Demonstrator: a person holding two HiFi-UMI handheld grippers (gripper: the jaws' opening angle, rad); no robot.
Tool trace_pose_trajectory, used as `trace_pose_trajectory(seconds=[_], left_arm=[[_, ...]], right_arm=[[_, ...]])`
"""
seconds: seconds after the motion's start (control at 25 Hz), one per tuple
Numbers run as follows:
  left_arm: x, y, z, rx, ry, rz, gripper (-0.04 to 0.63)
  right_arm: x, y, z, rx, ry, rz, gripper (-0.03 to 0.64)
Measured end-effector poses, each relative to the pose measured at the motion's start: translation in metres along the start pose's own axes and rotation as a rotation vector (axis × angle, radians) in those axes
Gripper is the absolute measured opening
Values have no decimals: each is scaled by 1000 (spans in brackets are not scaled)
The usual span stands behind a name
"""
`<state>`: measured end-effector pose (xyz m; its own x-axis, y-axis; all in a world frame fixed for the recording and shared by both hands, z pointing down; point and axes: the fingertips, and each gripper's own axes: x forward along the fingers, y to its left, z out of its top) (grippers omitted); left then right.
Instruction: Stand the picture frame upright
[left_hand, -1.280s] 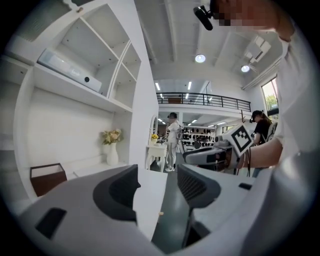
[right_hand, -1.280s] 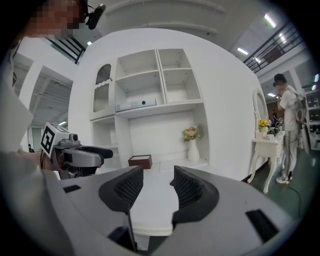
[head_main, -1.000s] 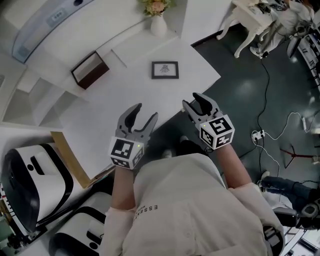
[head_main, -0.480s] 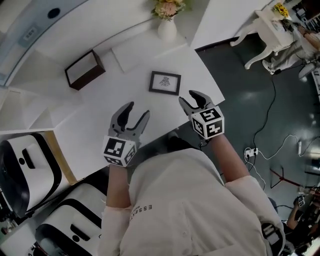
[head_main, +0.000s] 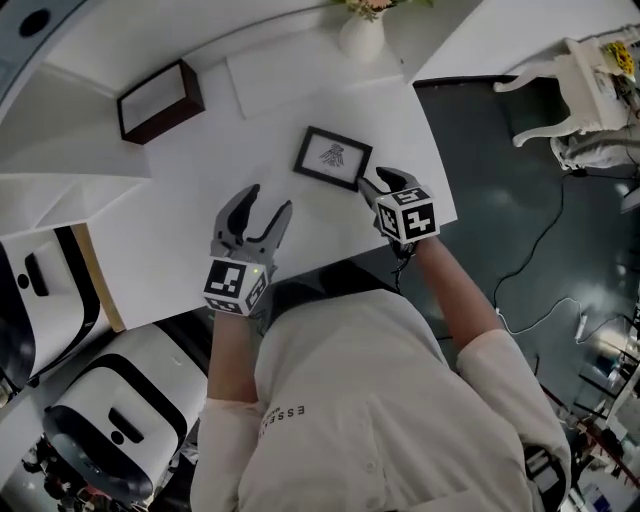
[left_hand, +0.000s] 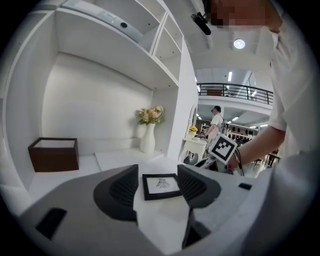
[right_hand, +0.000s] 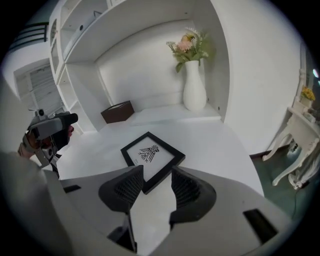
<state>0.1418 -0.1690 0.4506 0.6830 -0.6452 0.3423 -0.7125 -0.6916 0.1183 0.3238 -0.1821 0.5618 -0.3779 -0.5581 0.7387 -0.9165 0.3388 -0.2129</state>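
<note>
frame (head_main: 333, 158) | black border, white print, flat on table (head_main: 200, 230)

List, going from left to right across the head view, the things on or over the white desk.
brown box → left gripper → picture frame → right gripper. The vase is left out, since it sits above the frame's right edge and the right gripper.
</note>
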Motion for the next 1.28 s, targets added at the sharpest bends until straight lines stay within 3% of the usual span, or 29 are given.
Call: trace_pose_trajectory(seconds=[0.16, 0.48, 1.28], left_arm=[[7, 0, -14, -57, 7, 32, 242], [6, 1, -35, -82, 45, 76, 242], [-24, -4, -44, -99, 47, 122, 242]], right_arm=[[22, -10, 1, 97, 41, 21, 186], [46, -21, -8, 214, 97, -8, 186], [47, -2, -11, 126, 108, -24, 144]])
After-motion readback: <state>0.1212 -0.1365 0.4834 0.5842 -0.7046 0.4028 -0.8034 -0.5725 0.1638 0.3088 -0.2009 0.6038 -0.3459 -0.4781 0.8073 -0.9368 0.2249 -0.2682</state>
